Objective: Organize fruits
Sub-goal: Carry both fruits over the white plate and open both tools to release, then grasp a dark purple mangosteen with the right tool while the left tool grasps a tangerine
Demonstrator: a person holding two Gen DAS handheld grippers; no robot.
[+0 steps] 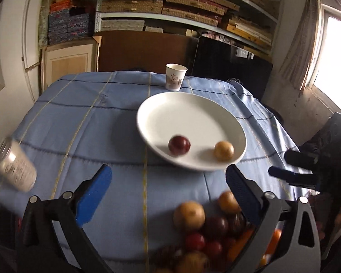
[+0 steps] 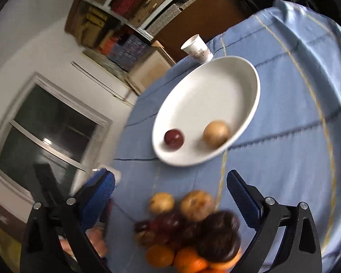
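Both claws, left claw (image 1: 169, 179) and right claw (image 2: 171, 183), gape, tilted downward

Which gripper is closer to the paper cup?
Hard to call: both the left gripper and right gripper hang open over the fruit pile, with the whole plate between them and the cup.

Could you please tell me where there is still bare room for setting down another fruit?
The white plate is bare behind the red fruit and tan fruit; so is the blue cloth between plate and can. The fruit pile is crowded.
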